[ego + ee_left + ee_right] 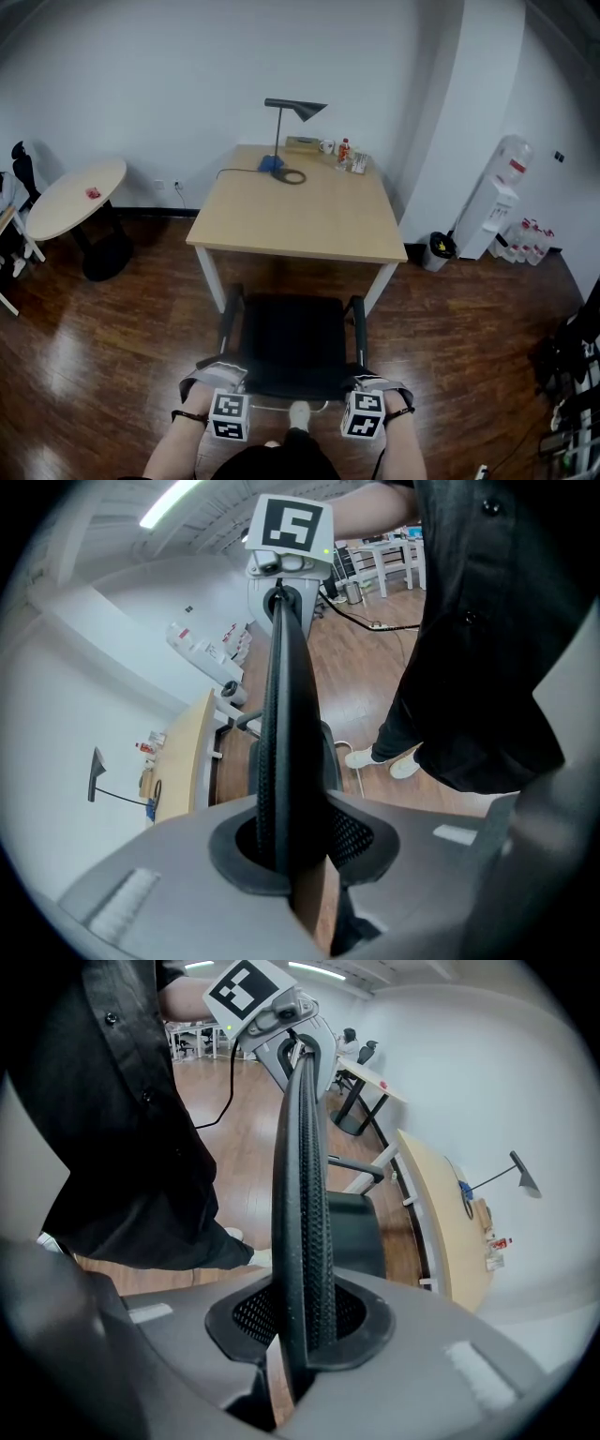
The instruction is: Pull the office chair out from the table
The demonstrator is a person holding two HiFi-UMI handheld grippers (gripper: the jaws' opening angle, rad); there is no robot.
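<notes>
The black office chair point(292, 342) stands just in front of the wooden table point(300, 211), its seat mostly out from under the front edge. My left gripper point(216, 375) is shut on the left end of the chair's mesh backrest top point(286, 714). The right gripper point(373, 380) is shut on the right end of that same backrest point(305, 1194). In each gripper view the thin backrest edge runs straight out between the pads, left gripper point(291, 855) and right gripper point(300, 1335). The chair's base is hidden under the seat.
On the table stand a black desk lamp point(291, 112) and small items at the back. A round side table point(75, 197) is at the left. At the right are a water dispenser point(497, 197) and a bin point(438, 248). The person's shoe point(298, 414) is behind the chair on the wood floor.
</notes>
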